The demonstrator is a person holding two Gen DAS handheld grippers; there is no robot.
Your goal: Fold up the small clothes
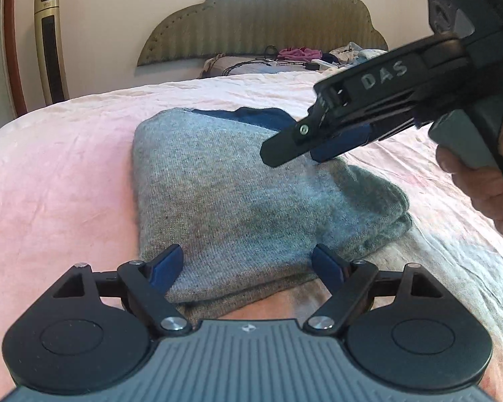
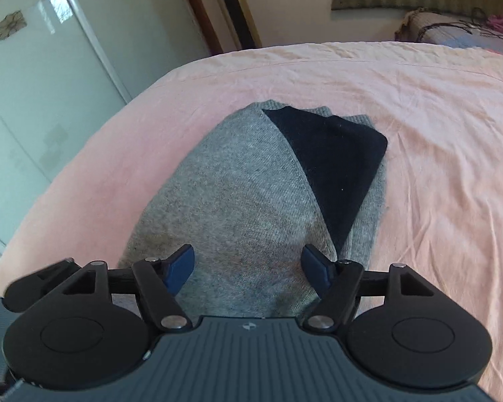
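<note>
1 folded grey knit garment (image 1: pixel 224 181) with a dark navy panel (image 2: pixel 332 160) lay on the wrinkled pink bed (image 1: pixel 50 167). Left gripper (image 1: pixel 248 264) and right gripper (image 2: pixel 248 264) both gaped, empty.

The right gripper (image 2: pixel 248 264) sits at six o'clock, its jaws standing apart with nothing pinched, the near end of the folded grey garment (image 2: pixel 234 201) showing between them. A dark panel (image 2: pixel 332 160) lies on the garment toward one o'clock. The pink bedsheet (image 2: pixel 419 107) spreads around. A glass wardrobe door (image 2: pixel 50 83) stands at ten o'clock.
</note>
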